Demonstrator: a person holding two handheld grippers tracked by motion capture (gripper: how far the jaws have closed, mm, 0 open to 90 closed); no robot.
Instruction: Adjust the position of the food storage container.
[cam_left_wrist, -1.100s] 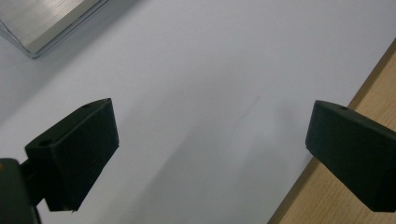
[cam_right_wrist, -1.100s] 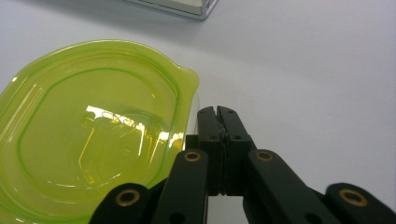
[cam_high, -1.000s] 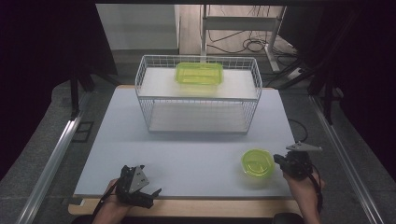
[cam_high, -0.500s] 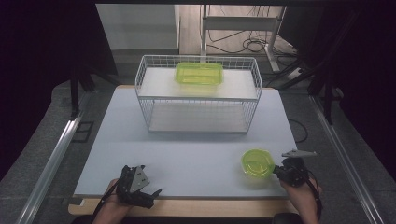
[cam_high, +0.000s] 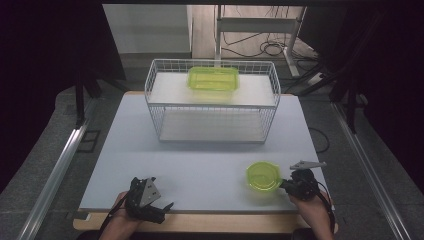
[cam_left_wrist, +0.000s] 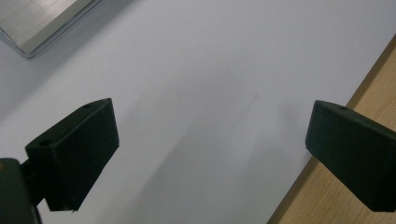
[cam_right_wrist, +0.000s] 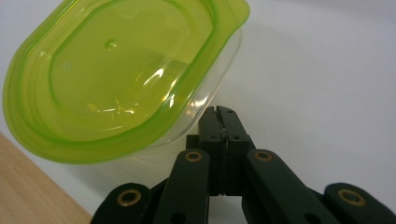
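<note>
A small round clear container with a lime-green lid (cam_high: 263, 176) (cam_right_wrist: 121, 74) sits on the white table top (cam_high: 200, 155) at the front right. My right gripper (cam_high: 284, 184) (cam_right_wrist: 219, 112) is just right of it, jaws pressed together with nothing between them. Its tips rest against the container's clear side, under the lid's rim. At the front left, near the wooden table edge (cam_high: 225, 222), my left gripper (cam_high: 162, 192) (cam_left_wrist: 210, 144) is open over bare table.
A white wire basket (cam_high: 150, 95) stands at the back middle of the table, and a rectangular green-lidded container (cam_high: 213, 78) rests on its upper shelf. Metal rails run along the floor on both sides.
My right gripper moved left and nearer the front edge, staying shut. The round container slid a little to the left. The left gripper stayed in place.
</note>
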